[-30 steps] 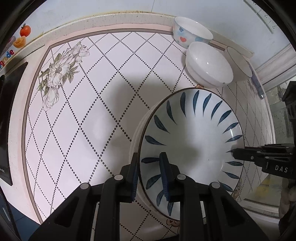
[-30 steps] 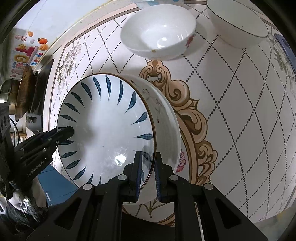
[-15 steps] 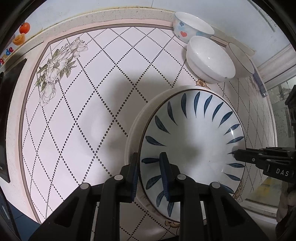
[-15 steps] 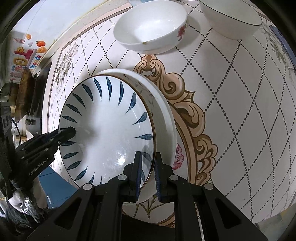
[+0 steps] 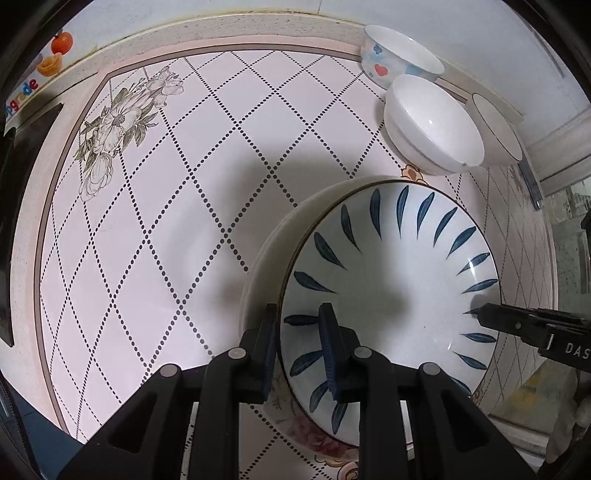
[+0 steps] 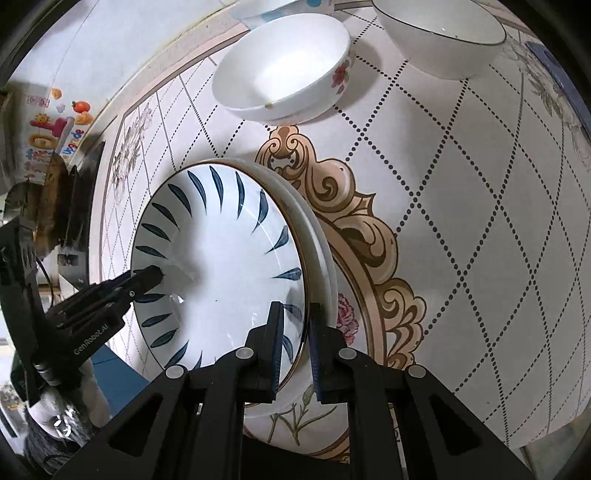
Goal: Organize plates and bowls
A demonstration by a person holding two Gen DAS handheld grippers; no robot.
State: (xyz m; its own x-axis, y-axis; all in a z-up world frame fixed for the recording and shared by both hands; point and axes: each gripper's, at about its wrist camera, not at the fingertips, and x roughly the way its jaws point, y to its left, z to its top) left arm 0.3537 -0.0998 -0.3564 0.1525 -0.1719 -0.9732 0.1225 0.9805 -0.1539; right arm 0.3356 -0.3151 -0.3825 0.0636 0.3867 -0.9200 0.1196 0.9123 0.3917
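Observation:
A white plate with blue leaf strokes [image 5: 388, 280] [image 6: 221, 258] lies level, almost nested on a white flowered plate [image 5: 269, 258] [image 6: 325, 266] on the counter. My left gripper [image 5: 299, 314] is shut on its near rim, one finger inside and one outside. My right gripper [image 6: 295, 310] straddles the opposite rim; its jaws are just starting to open with the rim between them. In each wrist view the other gripper's tip reaches onto the plate from the side: the right gripper [image 5: 480, 314], the left gripper [image 6: 147, 275].
Three bowls stand at the back: a plain white one [image 5: 432, 122] [image 6: 284, 66], a heart-printed one [image 5: 399, 55] and a black-rimmed one [image 5: 495, 129] [image 6: 439, 33]. The diamond-patterned counter [image 5: 166, 221] stretches left to a black cooktop [image 5: 22, 184].
The blue-leaf plate has sunk with both grippers toward the white plate beneath it, so less of that plate's rim shows. Both grips look unchanged.

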